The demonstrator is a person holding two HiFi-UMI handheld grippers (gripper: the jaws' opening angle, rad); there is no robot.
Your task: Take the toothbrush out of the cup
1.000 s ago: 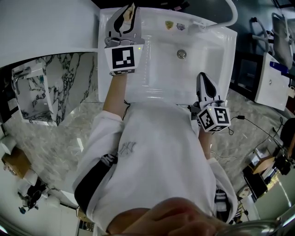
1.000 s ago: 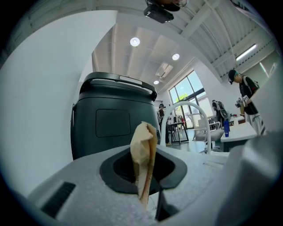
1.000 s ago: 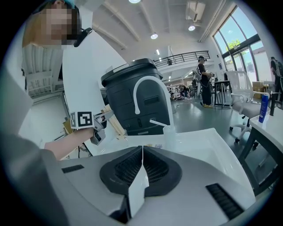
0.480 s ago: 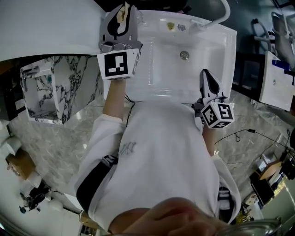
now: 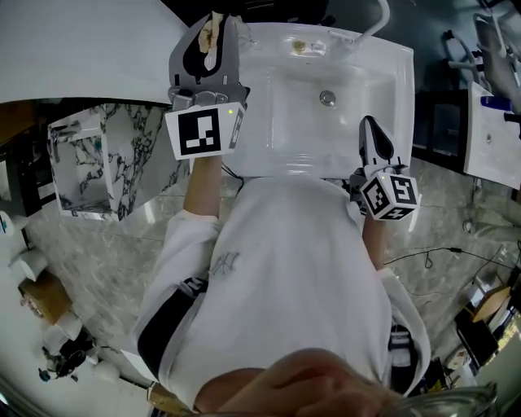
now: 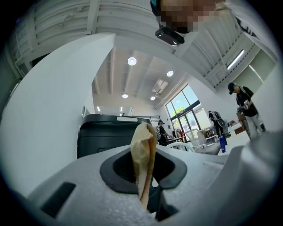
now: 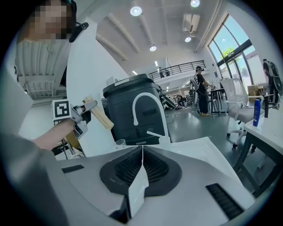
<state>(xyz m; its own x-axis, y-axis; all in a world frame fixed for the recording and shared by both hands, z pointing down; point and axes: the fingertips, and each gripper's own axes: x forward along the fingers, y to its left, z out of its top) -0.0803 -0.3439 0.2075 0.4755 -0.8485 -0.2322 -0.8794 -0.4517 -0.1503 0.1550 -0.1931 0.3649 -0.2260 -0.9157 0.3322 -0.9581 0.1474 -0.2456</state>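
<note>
Head view: my left gripper [image 5: 212, 23] is up over the left rim of the sink [image 5: 285, 106], clenched on the tan toothbrush [image 5: 208, 37]. My right gripper [image 5: 371, 130] hovers at the sink's near right edge.

Left gripper view: the toothbrush stands pinched between the jaws.

Right gripper view: its 2 jaws meet, empty. The cup [image 7: 120, 142] stands by the faucet [image 7: 140, 106], well apart from the toothbrush.

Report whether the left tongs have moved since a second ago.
Yes: left tongs, gripping the toothbrush, rose toward the camera, drifting left against the sink rim.
</note>
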